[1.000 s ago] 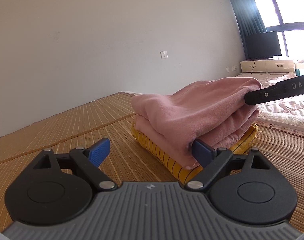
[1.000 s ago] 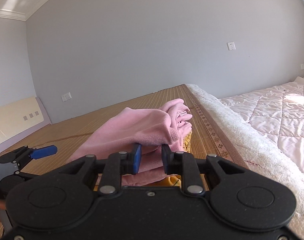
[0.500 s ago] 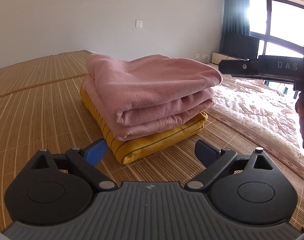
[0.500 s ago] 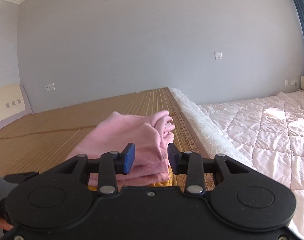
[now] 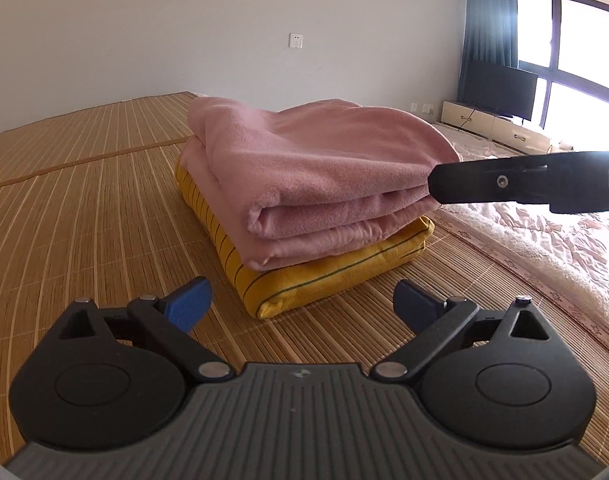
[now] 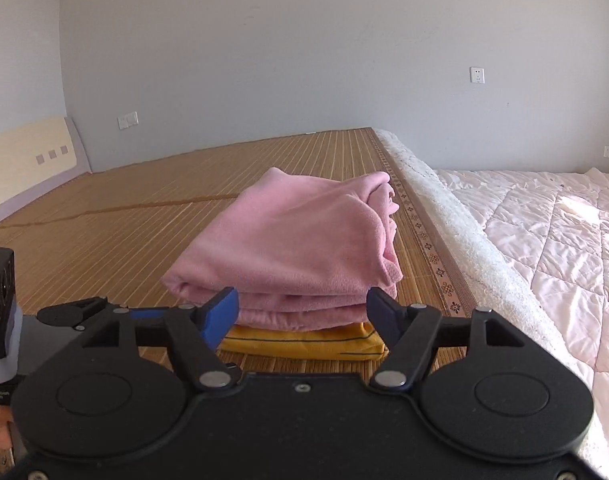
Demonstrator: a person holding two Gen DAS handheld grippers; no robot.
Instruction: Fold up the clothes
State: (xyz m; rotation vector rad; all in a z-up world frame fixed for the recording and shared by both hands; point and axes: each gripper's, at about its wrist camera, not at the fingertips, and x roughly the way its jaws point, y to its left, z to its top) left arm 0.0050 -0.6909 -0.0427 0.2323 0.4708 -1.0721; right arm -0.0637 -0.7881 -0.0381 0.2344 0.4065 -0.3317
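A folded pink fleece garment (image 5: 304, 168) (image 6: 296, 248) lies on top of a folded yellow striped garment (image 5: 336, 276) (image 6: 304, 342) on the bamboo mat. My left gripper (image 5: 302, 304) is open a short way in front of the stack's near corner, holding nothing. My right gripper (image 6: 303, 314) is open at the stack's other end, its blue pads level with the lower pink layers and nothing between them. In the left wrist view the right gripper (image 5: 438, 184) shows side-on, its tip at the pink garment's right corner.
The bamboo mat (image 5: 84, 220) spreads wide to the left and behind the stack. A fluffy white edge (image 6: 444, 208) and quilted pale pink bedding (image 6: 544, 240) border it on the right. A TV (image 5: 500, 88) and a low cabinet stand by the window.
My right gripper went from nearly shut on the pink garment's edge to wide open. My left gripper backed off from the stack, and the pink garment now lies flat on the yellow one.
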